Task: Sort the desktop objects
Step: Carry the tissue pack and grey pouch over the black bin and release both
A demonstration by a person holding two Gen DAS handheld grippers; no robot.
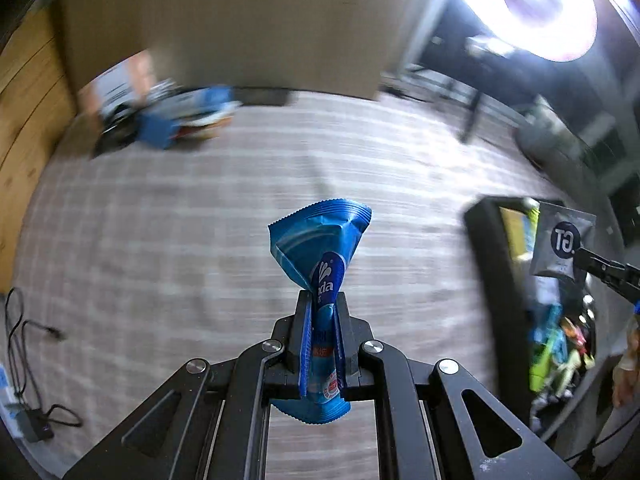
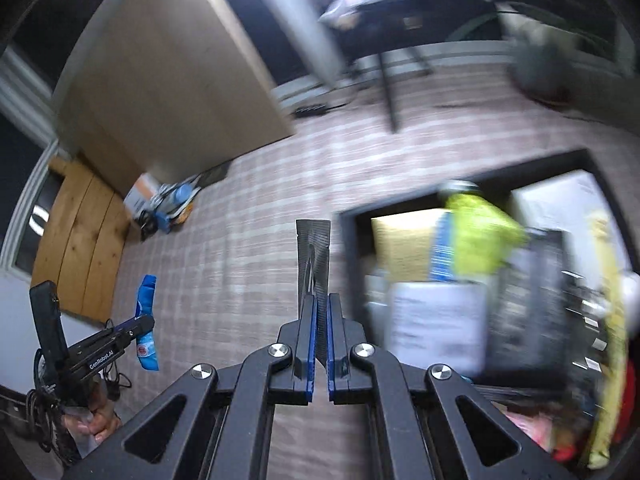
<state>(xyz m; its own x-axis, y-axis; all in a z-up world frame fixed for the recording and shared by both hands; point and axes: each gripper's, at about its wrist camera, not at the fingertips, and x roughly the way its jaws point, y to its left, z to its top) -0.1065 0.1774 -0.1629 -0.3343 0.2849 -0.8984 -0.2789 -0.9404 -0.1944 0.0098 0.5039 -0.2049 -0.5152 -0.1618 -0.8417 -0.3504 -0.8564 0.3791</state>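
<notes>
My left gripper [image 1: 321, 300] is shut on a blue snack packet [image 1: 320, 240] and holds it upright in the air above the striped cloth. It also shows in the right wrist view [image 2: 146, 320], at the far left. My right gripper [image 2: 319, 300] is shut on a thin grey sachet [image 2: 313, 256] seen edge-on. The same grey sachet [image 1: 560, 240], marked "GT", shows in the left wrist view over a black bin [image 1: 486, 264] at the right. The black bin [image 2: 360, 216] holds a yellow-green pack, white papers and other packets.
A striped cloth [image 1: 200, 220] covers the surface. A pile of blue and orange items [image 1: 168, 116] lies at the far left under a tan panel [image 1: 224, 20]. Black cables and a small box [image 1: 36, 424] lie at the near left. Wooden boards [image 2: 76, 240] stand left.
</notes>
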